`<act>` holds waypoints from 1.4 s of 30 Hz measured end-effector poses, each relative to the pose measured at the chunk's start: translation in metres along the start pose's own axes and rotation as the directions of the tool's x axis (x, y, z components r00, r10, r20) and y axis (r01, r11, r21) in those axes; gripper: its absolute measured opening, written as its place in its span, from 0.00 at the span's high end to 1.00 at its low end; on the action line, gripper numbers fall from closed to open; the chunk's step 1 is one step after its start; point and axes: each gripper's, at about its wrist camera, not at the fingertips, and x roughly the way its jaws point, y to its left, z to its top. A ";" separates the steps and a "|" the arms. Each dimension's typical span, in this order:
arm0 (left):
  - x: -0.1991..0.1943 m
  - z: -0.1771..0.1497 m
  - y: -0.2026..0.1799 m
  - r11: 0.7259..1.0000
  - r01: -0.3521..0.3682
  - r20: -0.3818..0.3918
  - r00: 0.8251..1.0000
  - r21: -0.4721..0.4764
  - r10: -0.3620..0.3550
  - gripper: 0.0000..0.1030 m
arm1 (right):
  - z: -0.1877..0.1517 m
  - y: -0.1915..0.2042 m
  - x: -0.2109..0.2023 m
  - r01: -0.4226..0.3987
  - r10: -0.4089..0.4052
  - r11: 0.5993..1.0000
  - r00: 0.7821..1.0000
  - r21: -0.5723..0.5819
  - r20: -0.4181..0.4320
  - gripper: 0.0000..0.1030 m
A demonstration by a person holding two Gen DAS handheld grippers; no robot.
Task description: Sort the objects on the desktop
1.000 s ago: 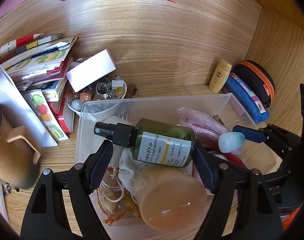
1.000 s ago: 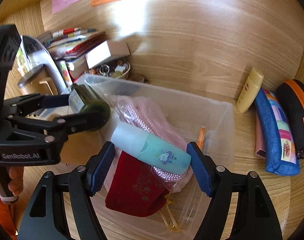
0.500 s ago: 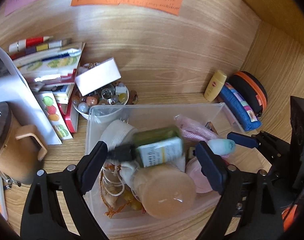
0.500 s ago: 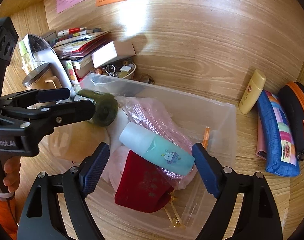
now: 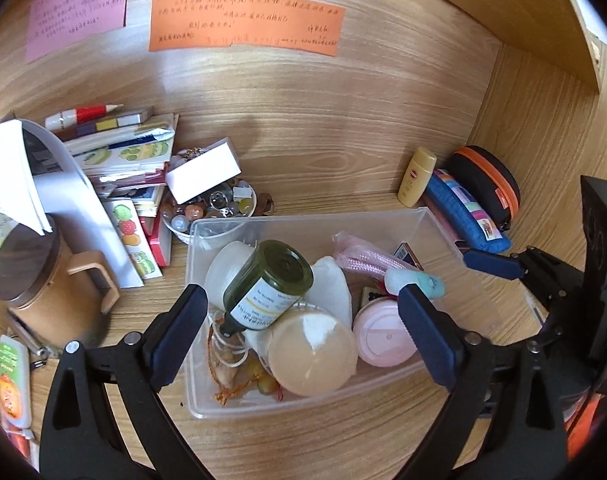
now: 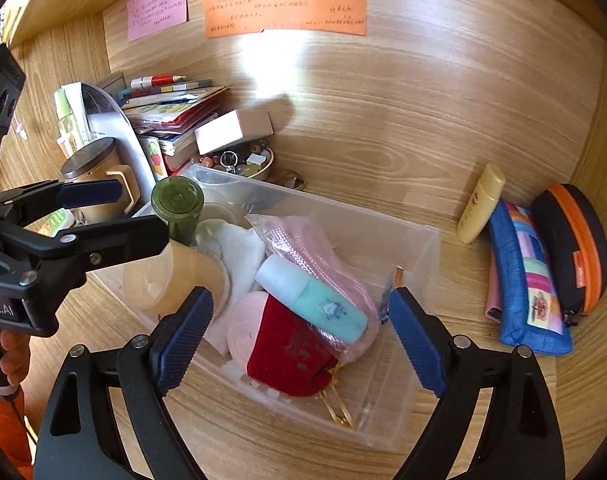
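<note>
Clutter fills the clear plastic bin that stands on the wooden bench in front of me. My left gripper hangs over the bin with its jaws opening wide; the green spray bottle lies between them but free of both pads, tipped nozzle-down against a white pouch and a peach lidded jar. My right gripper hangs over the other end of the bin, jaws also opening. Below it the mint-and-white bottle rests on a pink mesh bag and a red velvet pouch, touching neither pad. A pink round case sits beside the peach jar, and beads on cord lie at the bin's near left corner.

Toward the bench's back left corner a stack of books and notebooks leans by a bowl of beads with a white box propped over it. A tan lidded mug stands near the left edge. Near the back right corner, a yellow tube, a blue pencil case and a black case with orange zip sit side by side. Pink, green and orange notes are stuck on the back panel.
</note>
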 end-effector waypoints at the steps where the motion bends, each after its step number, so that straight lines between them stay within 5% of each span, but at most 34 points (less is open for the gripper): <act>1: -0.003 -0.001 -0.001 1.000 -0.004 0.003 1.000 0.005 0.004 0.06 | -0.002 -0.001 -0.003 0.007 -0.007 1.000 1.000 0.004 0.000 0.15; 16: -0.058 -0.028 -0.023 0.989 -0.145 0.130 0.981 0.012 0.142 0.02 | -0.026 -0.004 -0.067 0.085 -0.086 0.996 0.991 0.007 0.106 0.08; 30: -0.085 -0.064 -0.031 0.976 -0.209 0.186 0.958 -0.067 0.218 0.02 | -0.052 0.008 -0.124 0.150 -0.151 0.988 0.949 0.025 0.278 0.00; 42: -0.084 -0.070 -0.043 0.969 -0.247 0.211 0.946 -0.020 0.245 0.02 | -0.055 0.004 -0.117 0.143 -0.151 0.988 0.956 0.050 0.252 0.00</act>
